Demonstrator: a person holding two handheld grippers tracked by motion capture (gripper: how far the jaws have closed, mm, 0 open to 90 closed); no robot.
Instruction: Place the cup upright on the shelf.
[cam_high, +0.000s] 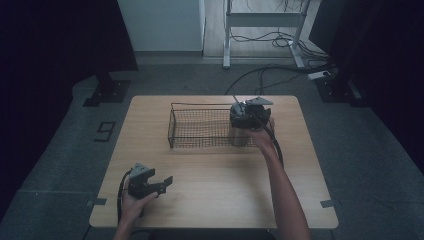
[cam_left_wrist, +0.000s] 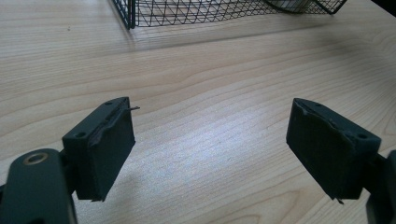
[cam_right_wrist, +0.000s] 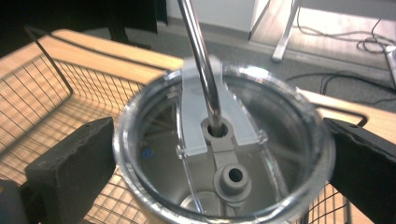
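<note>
the right gripper is seen at the wire basket's three o'clock end, its jaws closed around a steel cup with a clear lid and metal straw. the cup's lower body is cut off below. at seven o'clock on the table, the left gripper is held with jaws wide apart, nothing between them.
</note>
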